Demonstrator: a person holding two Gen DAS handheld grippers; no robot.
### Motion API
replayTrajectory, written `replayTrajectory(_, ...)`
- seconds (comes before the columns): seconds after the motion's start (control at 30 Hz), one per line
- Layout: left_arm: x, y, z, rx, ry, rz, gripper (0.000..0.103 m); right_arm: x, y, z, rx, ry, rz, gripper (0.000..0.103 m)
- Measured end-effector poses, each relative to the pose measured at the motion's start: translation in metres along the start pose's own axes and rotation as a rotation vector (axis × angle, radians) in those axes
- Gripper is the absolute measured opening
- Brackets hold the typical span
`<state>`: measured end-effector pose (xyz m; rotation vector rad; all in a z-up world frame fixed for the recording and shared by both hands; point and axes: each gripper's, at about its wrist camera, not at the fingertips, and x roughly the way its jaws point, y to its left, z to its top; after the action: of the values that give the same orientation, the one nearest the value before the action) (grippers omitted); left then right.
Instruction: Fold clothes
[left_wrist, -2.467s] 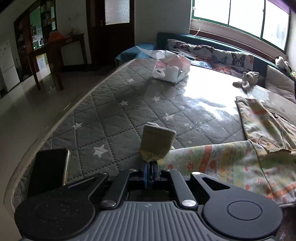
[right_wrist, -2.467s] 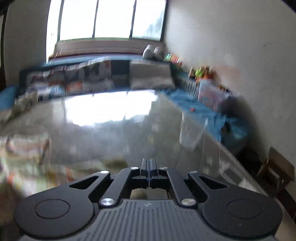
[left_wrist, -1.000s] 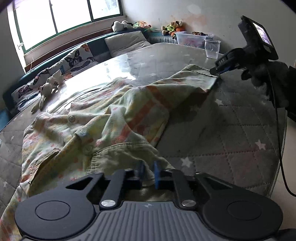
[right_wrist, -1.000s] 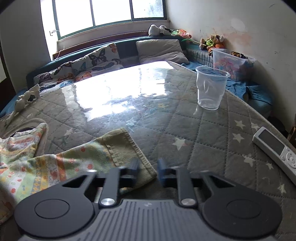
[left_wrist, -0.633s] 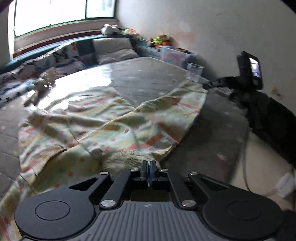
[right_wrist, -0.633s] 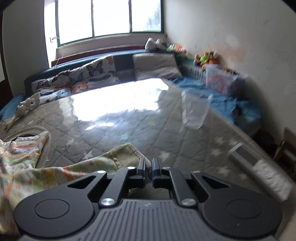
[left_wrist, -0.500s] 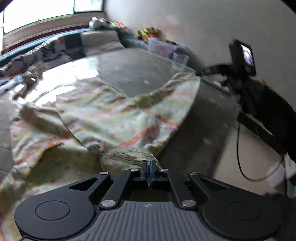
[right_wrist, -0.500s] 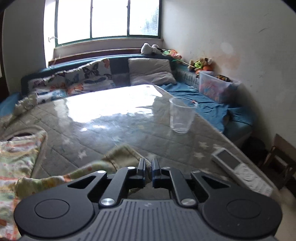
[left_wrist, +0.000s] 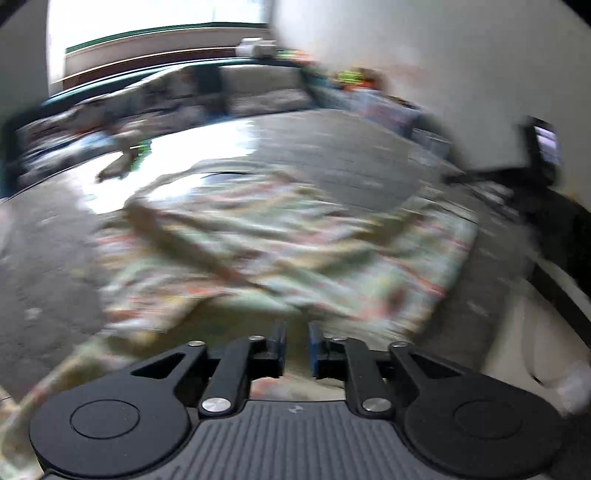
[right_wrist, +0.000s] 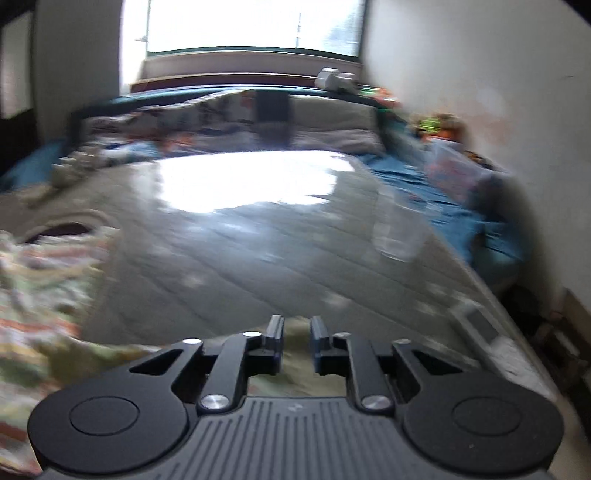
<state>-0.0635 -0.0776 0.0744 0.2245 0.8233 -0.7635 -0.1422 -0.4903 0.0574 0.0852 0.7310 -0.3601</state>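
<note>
A pale patterned garment with orange, green and yellow print lies spread on the grey quilted mattress. My left gripper is open just above the garment's near edge, with cloth under the gap. My right gripper is open over an olive-green cuff of the same garment, which stretches off to the left. Both views are blurred by motion. The other gripper with its screen shows at the right of the left wrist view.
A clear plastic cup stands on the mattress to the right. A remote control lies near the right edge. Pillows and soft toys line the far side under the window. The floor drops off at the right.
Both grippers were shut on the garment's cuffs half a second ago and have now opened, letting the cloth go. The left view has swung left and both views are blurred.
</note>
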Motion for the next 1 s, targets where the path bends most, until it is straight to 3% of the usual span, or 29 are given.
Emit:
replayTrajectory(0.1,0.015,0.033,0.012,-0.069,-0.002,0.157,0.026,0.014,0.030,0.015,-0.020,0.017,0.124,0.020)
replayTrajectory(0.2,0.032,0.070,0.025,-0.154,-0.001,0.259,0.026,0.030,0.058,0.029,-0.041,0.036,0.215,0.022)
replayTrajectory(0.4,0.065,0.122,0.050,-0.206,0.007,0.395,0.029,0.076,0.111,0.056,-0.095,0.077,0.322,0.027)
replayTrajectory(0.6,0.092,0.148,0.068,-0.195,-0.002,0.401,0.042,0.121,0.140,0.076,-0.092,0.120,0.355,0.028)
replayTrajectory(0.83,0.116,0.160,0.079,-0.197,0.015,0.379,0.042,0.147,0.157,0.081,-0.096,0.132,0.359,0.027)
replayTrajectory(0.97,0.123,0.161,0.079,-0.185,0.009,0.362,0.038,0.150,0.160,0.083,-0.093,0.130,0.352,0.012)
replayTrajectory(1.0,0.124,0.161,0.079,-0.180,0.003,0.355,0.030,0.151,0.161,0.084,-0.097,0.127,0.348,0.008)
